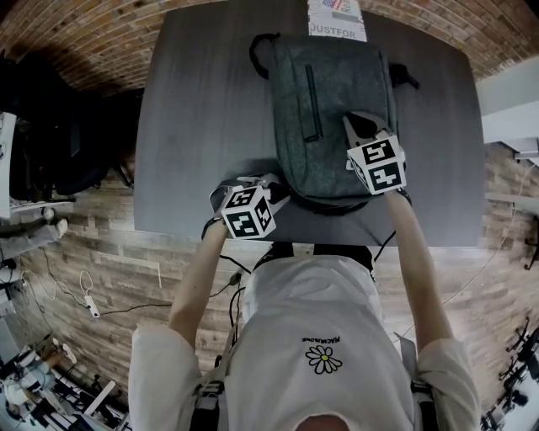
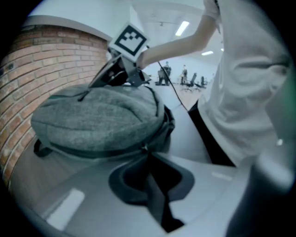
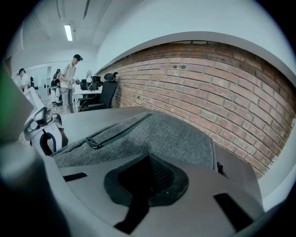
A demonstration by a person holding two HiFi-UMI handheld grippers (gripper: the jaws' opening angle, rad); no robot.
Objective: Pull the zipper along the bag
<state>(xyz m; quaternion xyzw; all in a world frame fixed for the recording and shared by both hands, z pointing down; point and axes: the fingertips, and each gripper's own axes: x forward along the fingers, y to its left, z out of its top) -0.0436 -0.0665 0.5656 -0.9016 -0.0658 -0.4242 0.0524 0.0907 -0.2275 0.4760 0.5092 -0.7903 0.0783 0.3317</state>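
Observation:
A grey felt backpack [image 1: 328, 109] lies flat on the dark table [image 1: 202, 126]. My left gripper [image 1: 274, 187] is at its near left corner. In the left gripper view the jaws [image 2: 147, 155] stand almost together, with the main zipper's pull [image 2: 144, 148] right at their tips. Whether the pads press on it I cannot tell. My right gripper [image 1: 360, 126] is shut, its tips resting on top of the backpack [image 3: 175, 134], right of the front pocket zipper [image 1: 312, 101]. That pocket zipper [image 3: 120, 132] is closed.
A printed paper sign [image 1: 337, 18] lies at the table's far edge beyond the bag. A curved brick wall [image 3: 217, 92] rises behind the table. The person's body is close to the near edge. Office chairs and people are far off in the background.

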